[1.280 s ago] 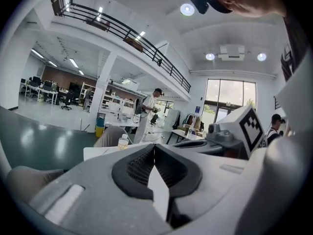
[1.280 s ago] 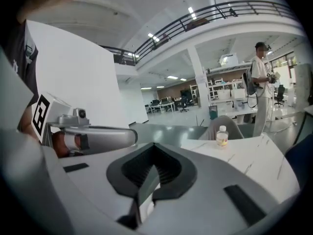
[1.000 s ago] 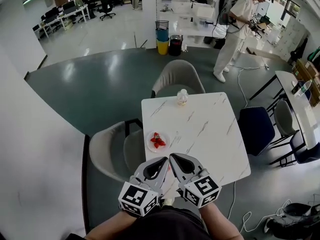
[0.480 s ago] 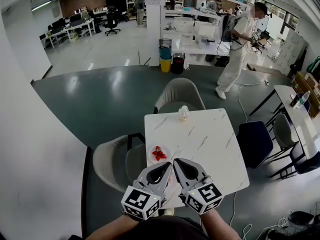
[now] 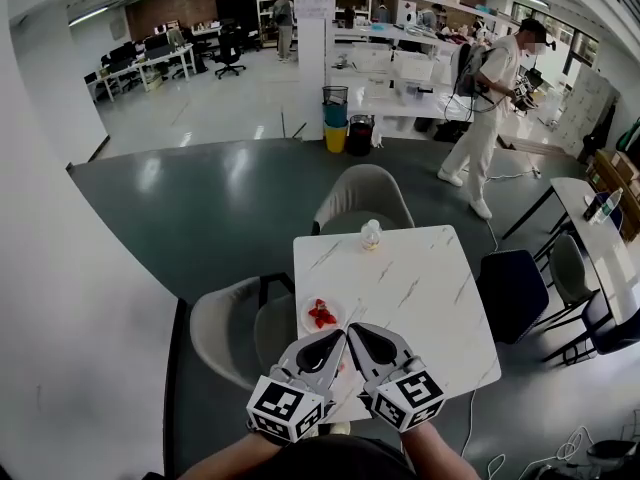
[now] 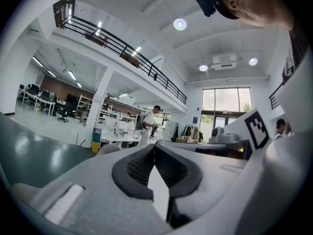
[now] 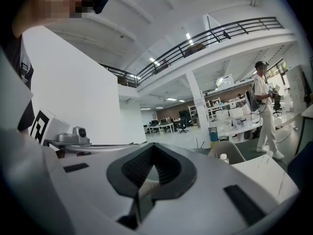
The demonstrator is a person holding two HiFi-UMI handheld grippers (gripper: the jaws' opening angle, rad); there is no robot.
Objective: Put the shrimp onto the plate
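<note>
Red shrimp [image 5: 321,314] lie on a small white plate [image 5: 309,320] near the left edge of the white marble table [image 5: 410,298] in the head view. My left gripper [image 5: 341,335] and right gripper [image 5: 352,329] are held side by side at the table's near edge, tips close to the plate. Both are shut with nothing between the jaws. In the left gripper view my left gripper [image 6: 154,146] points up and outward across the room, and so does my right gripper [image 7: 153,146] in its own view; neither shows the plate.
A small bottle [image 5: 371,234] stands at the table's far edge. Grey chairs [image 5: 363,194] sit at the far and left sides, a dark blue chair [image 5: 513,292] at the right. A person [image 5: 487,118] in white stands beyond. A second table [image 5: 600,238] is at the right.
The view has shifted slightly, so the table and plate sit a little lower and to the right. The person in white has walked to the right. Both grippers stay shut together.
</note>
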